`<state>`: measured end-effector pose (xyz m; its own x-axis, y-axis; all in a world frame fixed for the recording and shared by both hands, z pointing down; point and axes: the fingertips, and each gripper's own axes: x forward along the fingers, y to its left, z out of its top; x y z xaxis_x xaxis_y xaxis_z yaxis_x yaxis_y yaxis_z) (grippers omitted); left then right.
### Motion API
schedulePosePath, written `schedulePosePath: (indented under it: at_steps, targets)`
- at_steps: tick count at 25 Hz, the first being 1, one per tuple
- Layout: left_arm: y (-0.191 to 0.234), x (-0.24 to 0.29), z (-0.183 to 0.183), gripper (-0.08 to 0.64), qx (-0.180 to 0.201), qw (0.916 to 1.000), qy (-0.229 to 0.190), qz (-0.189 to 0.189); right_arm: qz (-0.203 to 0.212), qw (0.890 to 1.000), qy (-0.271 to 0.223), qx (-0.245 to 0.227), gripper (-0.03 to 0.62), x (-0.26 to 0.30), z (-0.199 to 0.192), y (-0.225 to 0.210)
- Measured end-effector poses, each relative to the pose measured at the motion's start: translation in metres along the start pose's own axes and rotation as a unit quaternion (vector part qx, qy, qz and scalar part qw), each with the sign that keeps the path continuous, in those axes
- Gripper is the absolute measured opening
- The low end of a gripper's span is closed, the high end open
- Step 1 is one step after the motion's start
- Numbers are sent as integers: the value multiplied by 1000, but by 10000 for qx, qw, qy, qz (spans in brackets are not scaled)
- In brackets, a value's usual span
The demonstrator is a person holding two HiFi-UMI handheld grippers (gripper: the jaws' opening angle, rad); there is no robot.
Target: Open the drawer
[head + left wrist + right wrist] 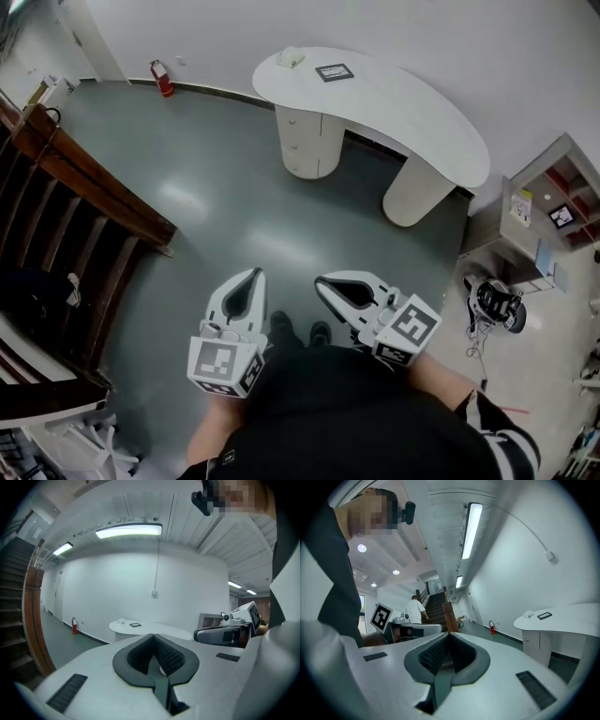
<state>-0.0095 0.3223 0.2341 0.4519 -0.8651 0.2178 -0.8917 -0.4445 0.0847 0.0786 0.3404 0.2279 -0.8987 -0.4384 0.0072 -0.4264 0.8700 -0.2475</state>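
Lying well beyond left tool [253,275]: drawer [298,137]

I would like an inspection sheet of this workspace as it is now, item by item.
Surface: white curved desk.
Job's things: drawer pedestal under the desk; drawers look closed, untouched.
Clutter: small white object and black-framed card on the desk.
Grippers: left hand-held gripper and right hand-held gripper both shut, empty.
Cables: white cables beside a device on the floor.
Surroundings: fire extinguisher, wooden stair railing, shelf unit.
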Motion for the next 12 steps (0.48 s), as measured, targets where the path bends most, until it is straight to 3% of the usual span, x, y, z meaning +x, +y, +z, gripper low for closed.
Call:
schedulePosePath:
  at_steps: [12]
  targets:
    - [69,96,6,12,-94,9996,-27,-279,-356,9987,352,-30,15,64,5,-89]
